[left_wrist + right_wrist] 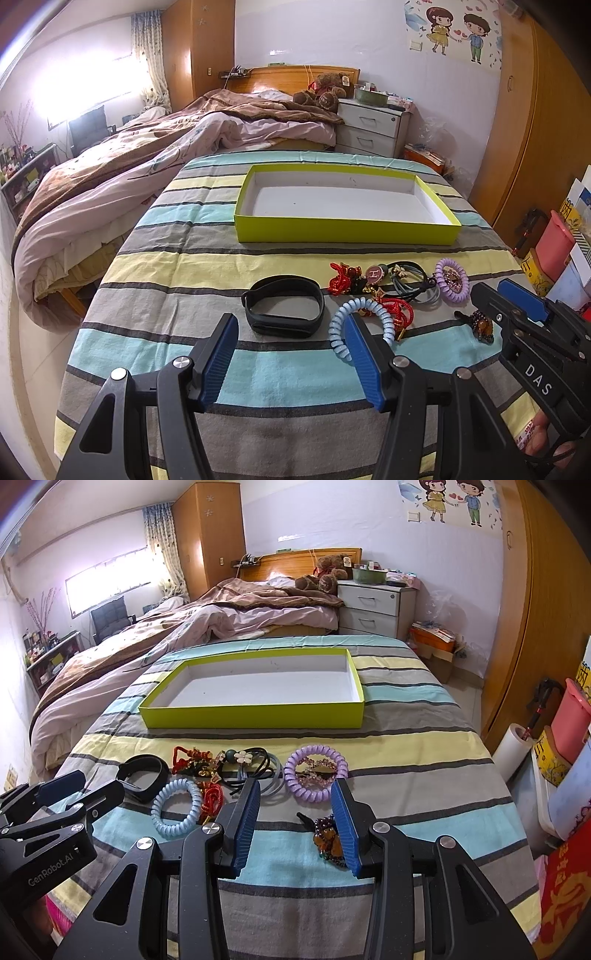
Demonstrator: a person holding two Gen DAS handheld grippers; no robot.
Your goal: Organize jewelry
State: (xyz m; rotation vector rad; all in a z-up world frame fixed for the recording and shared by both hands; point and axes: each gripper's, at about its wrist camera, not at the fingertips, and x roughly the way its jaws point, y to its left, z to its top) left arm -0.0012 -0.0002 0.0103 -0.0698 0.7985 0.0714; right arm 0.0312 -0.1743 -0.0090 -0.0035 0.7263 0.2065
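Both grippers hover with jaws apart, holding nothing: left gripper [291,332] near the black wristband [283,308], right gripper [295,801] just over the beaded amber bracelet [328,840]. The jewelry lies in a tight cluster in front of the empty yellow-green box [343,229] — blue coil tie [360,326], purple coil tie [316,771], red cords [192,760] overlapping.

Risk: lifting one piece likely drags a tangled neighbour. The soft striped cloth [406,746] may bunch under the pads.

Bedroom — bed [147,147], nightstand [373,603], wardrobe behind.
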